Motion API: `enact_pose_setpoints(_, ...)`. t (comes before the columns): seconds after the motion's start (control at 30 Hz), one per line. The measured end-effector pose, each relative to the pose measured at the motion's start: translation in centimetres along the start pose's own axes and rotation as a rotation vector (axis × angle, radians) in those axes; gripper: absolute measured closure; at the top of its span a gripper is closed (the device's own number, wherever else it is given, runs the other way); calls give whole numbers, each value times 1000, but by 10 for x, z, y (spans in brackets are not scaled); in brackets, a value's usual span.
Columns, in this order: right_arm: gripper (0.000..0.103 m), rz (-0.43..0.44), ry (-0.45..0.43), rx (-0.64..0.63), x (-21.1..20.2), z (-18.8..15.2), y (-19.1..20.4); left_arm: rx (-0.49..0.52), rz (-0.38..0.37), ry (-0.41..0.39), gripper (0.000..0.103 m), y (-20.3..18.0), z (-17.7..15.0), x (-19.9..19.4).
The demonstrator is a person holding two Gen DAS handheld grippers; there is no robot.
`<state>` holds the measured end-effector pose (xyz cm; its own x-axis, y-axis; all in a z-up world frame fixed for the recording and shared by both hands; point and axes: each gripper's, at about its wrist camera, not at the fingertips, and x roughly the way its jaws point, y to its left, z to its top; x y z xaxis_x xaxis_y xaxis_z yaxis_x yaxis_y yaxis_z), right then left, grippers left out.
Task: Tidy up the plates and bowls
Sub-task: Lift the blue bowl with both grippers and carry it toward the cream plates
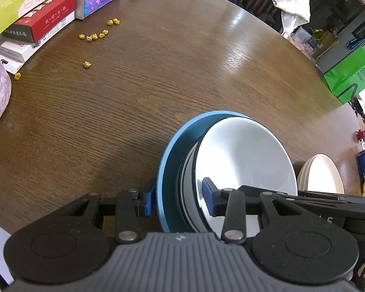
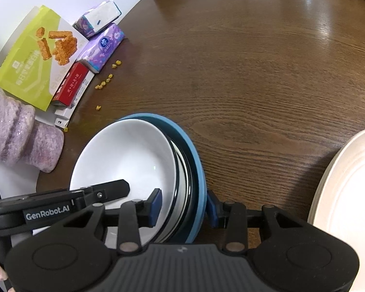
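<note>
Left wrist: brown wooden table (image 1: 158, 85)

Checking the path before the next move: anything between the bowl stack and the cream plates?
Nothing visible. Bare wooden table lies between the bowl stack, straddled at its rim by both claws, and the cream plates on its right.

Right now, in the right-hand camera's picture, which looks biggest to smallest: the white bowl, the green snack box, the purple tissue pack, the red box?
1. white bowl, though it is nearest the camera
2. green snack box
3. purple tissue pack and red box: too alike to rank
</note>
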<state>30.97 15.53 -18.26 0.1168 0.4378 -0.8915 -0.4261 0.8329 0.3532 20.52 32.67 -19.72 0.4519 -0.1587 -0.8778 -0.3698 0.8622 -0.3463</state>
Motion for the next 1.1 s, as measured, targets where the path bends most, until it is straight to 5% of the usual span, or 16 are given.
enact_pose_setpoints(1.1, 65, 26, -65, -27, -55, -28, -25, 35, -1, -66, 64, -50, -34, -30)
